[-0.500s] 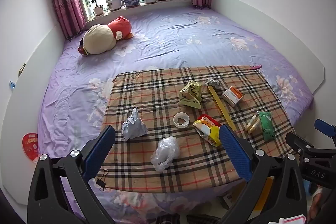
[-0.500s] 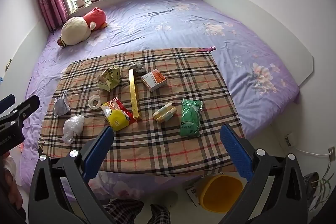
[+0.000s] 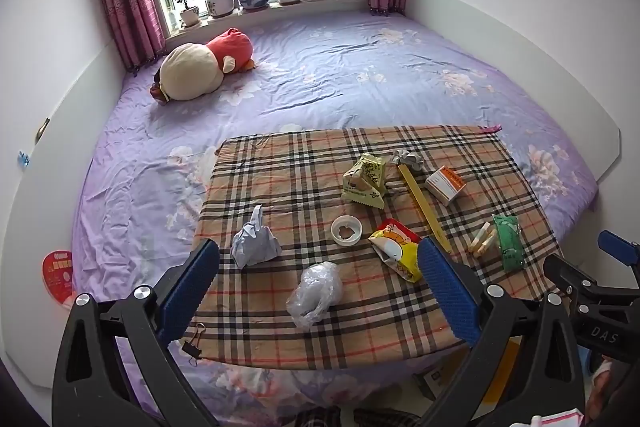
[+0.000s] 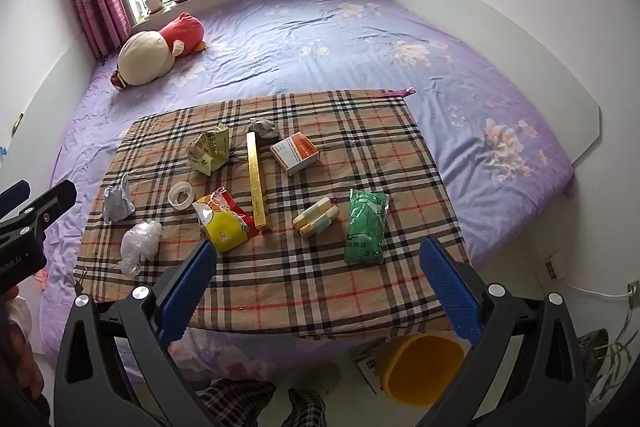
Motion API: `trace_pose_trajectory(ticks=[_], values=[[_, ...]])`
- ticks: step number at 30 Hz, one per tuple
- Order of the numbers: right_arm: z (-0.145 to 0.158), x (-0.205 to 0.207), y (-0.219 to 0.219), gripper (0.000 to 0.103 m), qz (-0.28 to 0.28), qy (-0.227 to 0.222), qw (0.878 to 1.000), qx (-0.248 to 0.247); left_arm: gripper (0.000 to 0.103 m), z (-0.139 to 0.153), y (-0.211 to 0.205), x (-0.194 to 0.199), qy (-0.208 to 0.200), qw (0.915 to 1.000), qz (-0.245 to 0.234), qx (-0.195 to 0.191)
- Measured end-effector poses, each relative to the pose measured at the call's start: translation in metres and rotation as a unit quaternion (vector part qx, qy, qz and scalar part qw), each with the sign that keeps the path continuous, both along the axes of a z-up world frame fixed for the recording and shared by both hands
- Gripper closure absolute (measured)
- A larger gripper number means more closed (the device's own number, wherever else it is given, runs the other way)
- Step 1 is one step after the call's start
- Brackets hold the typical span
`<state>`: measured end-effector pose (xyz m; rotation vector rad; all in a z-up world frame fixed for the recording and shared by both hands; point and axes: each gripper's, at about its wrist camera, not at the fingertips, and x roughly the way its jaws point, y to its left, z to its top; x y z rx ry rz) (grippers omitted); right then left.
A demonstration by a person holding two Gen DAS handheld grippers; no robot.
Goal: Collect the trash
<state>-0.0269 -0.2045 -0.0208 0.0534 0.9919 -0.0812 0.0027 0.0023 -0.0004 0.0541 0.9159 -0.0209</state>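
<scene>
Both grippers tilt steeply down above the plaid cloth's (image 4: 304,279) near edge. The left gripper (image 3: 318,291) and right gripper (image 4: 318,289) are spread wide, pinching nothing. Trash lies across the cloth: a clear bag (image 3: 316,293) near the near-left corner, a green packet (image 4: 366,227) toward the right edge. "DAS" is readable on the right gripper's body; the packets' print is illegible.

Both tools (image 3: 318,287) (image 4: 318,287) wide open, down-tilted

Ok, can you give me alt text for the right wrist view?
Open right tongs hover above a plaid cloth on a purple bed, strewn with trash: green packet, yellow snack bag, long gold box. A yellow bin stands on the floor below.
</scene>
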Motion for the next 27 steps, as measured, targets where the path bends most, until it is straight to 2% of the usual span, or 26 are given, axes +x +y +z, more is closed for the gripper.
trace_pose_trajectory(ticks=[27], values=[[-0.0058,0.0042,0.0031,0.002,0.001,0.002,1.000,0.004,0.005,-0.0041,0.0004,0.0022,0.006,1.0000,0.005,-0.001]])
